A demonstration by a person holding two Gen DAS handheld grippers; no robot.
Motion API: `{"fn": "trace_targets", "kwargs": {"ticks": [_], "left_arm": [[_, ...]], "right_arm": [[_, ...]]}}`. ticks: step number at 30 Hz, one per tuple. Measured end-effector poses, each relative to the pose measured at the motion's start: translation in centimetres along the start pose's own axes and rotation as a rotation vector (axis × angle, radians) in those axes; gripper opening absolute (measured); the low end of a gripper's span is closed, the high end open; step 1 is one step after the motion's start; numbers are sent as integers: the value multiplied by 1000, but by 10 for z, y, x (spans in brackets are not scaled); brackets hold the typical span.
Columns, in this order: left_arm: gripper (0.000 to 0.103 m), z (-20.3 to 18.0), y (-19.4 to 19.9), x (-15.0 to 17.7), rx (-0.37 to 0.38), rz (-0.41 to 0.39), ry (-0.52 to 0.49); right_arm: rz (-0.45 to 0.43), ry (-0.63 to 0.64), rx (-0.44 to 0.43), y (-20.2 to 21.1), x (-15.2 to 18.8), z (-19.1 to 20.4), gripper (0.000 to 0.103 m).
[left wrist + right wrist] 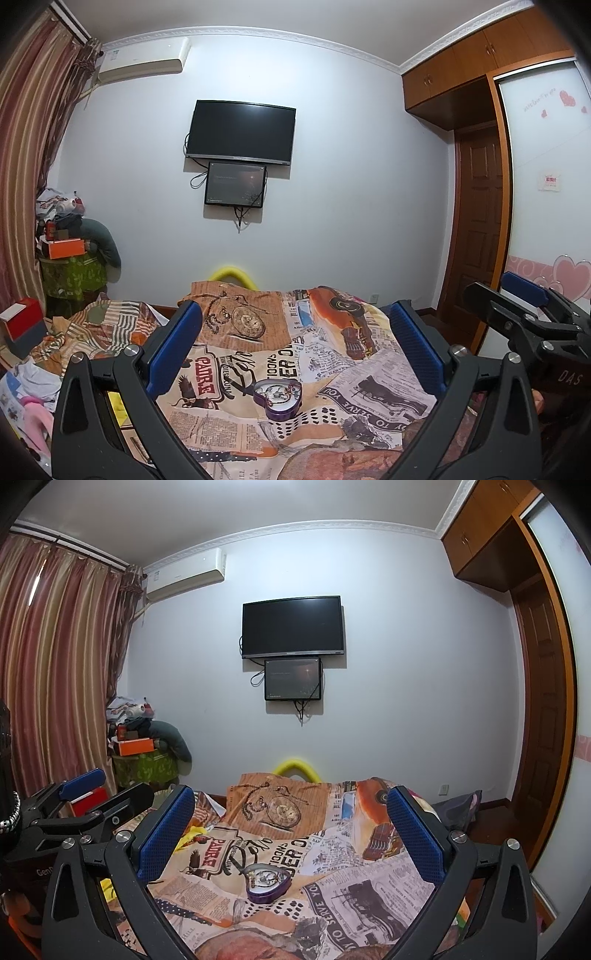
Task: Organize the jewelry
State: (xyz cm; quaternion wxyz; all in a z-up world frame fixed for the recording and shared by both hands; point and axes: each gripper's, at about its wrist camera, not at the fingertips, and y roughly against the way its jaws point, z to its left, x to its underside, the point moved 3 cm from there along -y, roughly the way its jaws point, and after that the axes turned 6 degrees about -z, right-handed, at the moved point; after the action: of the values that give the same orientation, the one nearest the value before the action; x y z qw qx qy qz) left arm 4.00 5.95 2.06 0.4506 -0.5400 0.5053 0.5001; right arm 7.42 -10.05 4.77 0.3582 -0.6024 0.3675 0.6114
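Observation:
A purple heart-shaped jewelry box point(279, 399) lies open on the printed bedspread point(332, 369), with several jewelry pieces inside. It also shows in the right wrist view point(266, 882). My left gripper point(295, 332) is open and empty, raised above and behind the box. My right gripper point(291, 812) is open and empty too, at a similar height over the bedspread point(351, 856). Each gripper shows at the edge of the other's view: the right one point(524, 299) and the left one point(92, 790).
A TV point(242, 131) and a small monitor point(235, 183) hang on the far wall. Piled boxes and clothes point(70, 243) stand at the left by the curtain. A wardrobe and door point(480, 221) are at the right. A red box point(22, 321) sits at the bed's left.

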Motion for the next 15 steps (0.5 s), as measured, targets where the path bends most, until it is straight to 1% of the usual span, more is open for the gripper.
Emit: {"fn": "trace_targets", "kwargs": {"ticks": [15], "left_arm": [[102,-2,-3,3,13,9,5]], "right_arm": [[4,-12,1,-2,2,-3,103]]}}
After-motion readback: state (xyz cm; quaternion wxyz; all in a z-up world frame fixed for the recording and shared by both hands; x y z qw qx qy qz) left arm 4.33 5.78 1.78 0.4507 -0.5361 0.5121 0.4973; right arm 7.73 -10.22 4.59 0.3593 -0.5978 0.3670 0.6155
